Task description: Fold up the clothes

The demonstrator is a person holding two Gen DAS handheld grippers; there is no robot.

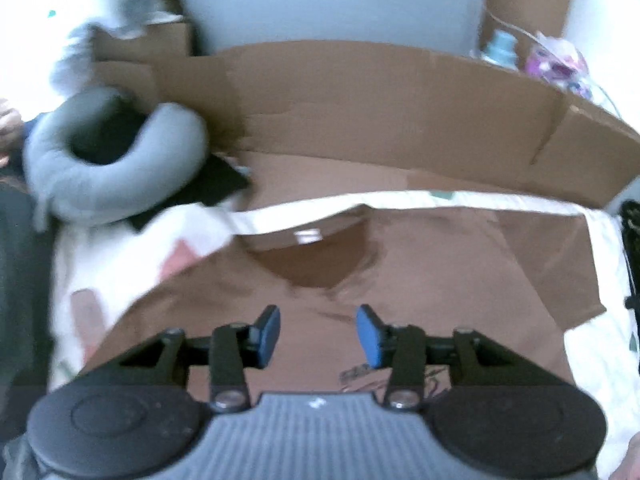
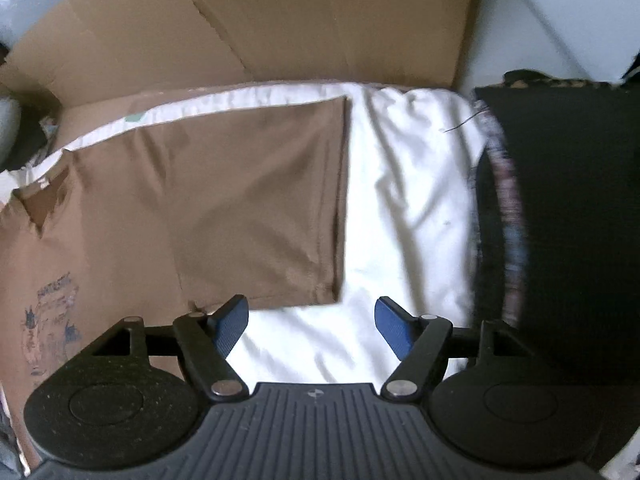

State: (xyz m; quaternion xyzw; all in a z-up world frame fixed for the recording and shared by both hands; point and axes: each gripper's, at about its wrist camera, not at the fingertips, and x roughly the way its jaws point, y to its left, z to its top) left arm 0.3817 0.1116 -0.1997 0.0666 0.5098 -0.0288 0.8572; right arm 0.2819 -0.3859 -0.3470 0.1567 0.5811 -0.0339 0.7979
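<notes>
**Brown shirt spread flat, both tongs released above it**

My left tongs (image 1: 318,334) hang over the chest of the brown short-sleeved T-shirt (image 1: 420,264), their blue pads (image 1: 370,336) spread apart with nothing between them. The shirt lies front-up on the white bed sheet (image 1: 192,240); its darker neckline (image 1: 316,260) with a small white label sits straight ahead of the pads, and a faint printed graphic (image 1: 360,376) shows just beneath the right-hand finger. Ahead and to the left of these tongs rests a grey U-shaped neck pillow (image 1: 100,184) on something black. Beyond the collar stands a low brown cardboard wall (image 1: 380,112), and past its far right end I see a blurred pink-and-white packet (image 1: 556,64).

My right tongs (image 2: 312,330) are also released, blue fingertips (image 2: 230,326) wide apart, holding nothing. They hover by the shirt's sleeve (image 2: 260,200), which lies flat ahead and left of them; the left finger sits at the sleeve's lower hem, the right finger over bare sheet. To the right of these tongs is a large black fabric mass with a patterned edge (image 2: 560,220).
</notes>
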